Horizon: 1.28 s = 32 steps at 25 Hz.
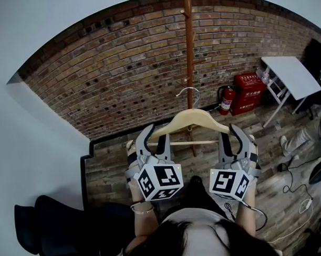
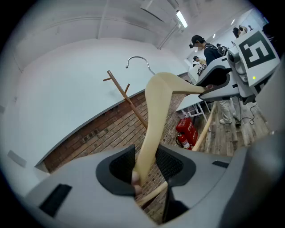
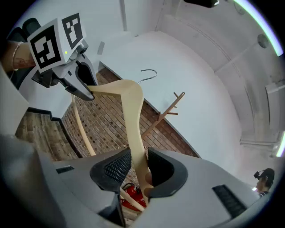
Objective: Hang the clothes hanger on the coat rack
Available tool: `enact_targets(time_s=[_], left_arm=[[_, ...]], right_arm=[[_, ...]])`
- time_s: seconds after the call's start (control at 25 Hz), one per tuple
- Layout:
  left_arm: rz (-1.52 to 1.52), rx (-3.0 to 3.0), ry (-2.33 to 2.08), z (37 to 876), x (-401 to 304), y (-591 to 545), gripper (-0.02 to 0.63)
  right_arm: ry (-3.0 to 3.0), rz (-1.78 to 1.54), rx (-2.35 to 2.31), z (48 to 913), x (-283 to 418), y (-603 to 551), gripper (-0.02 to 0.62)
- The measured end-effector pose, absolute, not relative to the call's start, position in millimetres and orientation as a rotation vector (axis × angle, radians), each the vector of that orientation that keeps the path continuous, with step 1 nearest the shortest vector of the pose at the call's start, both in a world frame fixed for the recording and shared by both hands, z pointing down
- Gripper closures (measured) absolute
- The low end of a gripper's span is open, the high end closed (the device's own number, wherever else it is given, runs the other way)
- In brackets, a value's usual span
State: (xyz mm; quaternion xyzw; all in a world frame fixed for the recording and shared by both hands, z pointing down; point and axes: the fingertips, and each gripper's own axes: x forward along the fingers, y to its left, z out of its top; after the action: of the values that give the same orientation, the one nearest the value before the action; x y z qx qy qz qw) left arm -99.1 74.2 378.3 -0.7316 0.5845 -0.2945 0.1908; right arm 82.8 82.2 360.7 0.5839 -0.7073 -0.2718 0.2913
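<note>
Between the two claws, in the air before the person, the clothes hanger [image 1: 190,120] is held with its long axis running crosswise, from side to side. The left claw [image 1: 154,140] is closed on one tip of it and the right claw [image 1: 230,138] on the other, so neither hand is nearer. Straight ahead of the wire hook [image 1: 188,91], and apart from it, the coat rack [image 1: 189,40] is seen against the brick wall [image 1: 111,74]. A forward carry, with the hook brought over a peg, is judged to be needed. The hanger is of smooth pale wood, curved at the shoulders, with a thin round bar beneath. The hook is bent bright metal, and the rack a slim reddish wooden pole with short slanted pegs.
</note>
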Motion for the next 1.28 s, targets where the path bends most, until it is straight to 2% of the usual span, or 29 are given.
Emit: enact_targets(time_s=[1.28], left_arm=[[-0.873,-2.022,1.627,369,-79,-87,0.457]], right_arm=[[-1.924,-0.721,1.549,360,103,-79,0.462]])
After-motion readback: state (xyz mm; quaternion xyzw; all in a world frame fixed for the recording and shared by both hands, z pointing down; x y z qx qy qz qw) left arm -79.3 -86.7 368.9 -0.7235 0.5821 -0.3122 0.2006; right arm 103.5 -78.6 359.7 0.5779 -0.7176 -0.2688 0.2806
